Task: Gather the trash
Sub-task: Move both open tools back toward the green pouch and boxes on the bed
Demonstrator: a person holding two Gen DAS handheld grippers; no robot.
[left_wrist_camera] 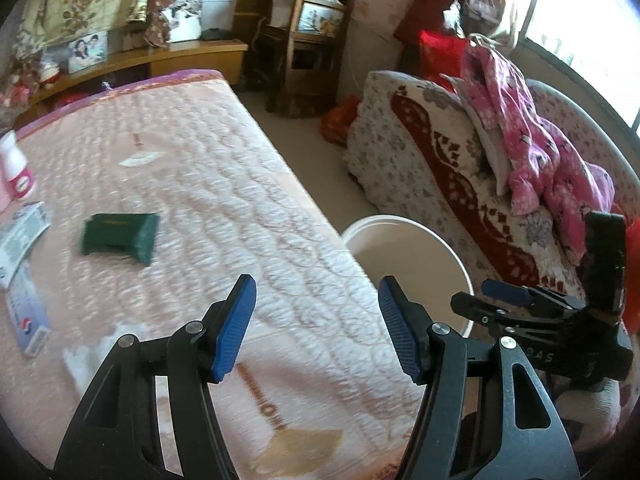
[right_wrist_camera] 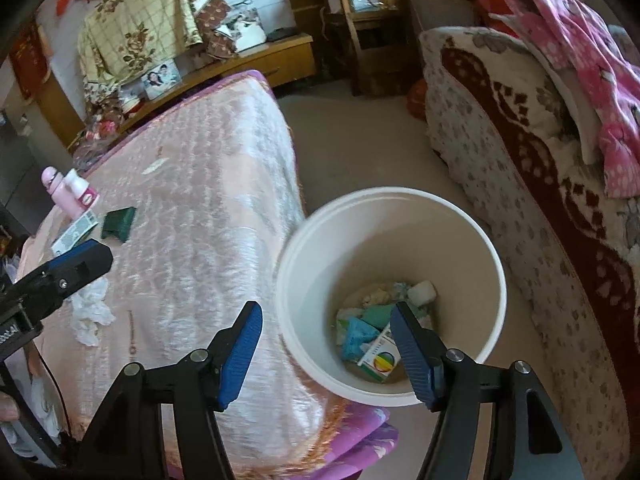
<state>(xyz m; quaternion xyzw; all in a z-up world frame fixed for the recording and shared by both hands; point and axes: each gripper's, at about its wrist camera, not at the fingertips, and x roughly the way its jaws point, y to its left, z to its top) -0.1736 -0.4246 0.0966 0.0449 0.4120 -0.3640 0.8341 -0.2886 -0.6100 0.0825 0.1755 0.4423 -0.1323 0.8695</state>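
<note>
- Nearest the white bucket point(right_wrist_camera: 496, 264), the right claw point(right_wrist_camera: 326, 350) is hanging over its rim, jaws apart and gripping nothing; boxes and wrappers are lying inside.
- Beside the bucket, over the bed point(left_wrist_camera: 224, 184), the left claw point(left_wrist_camera: 316, 326) is hovering, jaws apart and empty.
- Further from the bucket, a crumpled tissue point(right_wrist_camera: 90, 312) is waiting: light, soft, likely best pinched at its bulk.
- Beyond it, the green box point(left_wrist_camera: 120, 237) is looking stiff, light; its narrow sides probably suit a grip.
</note>
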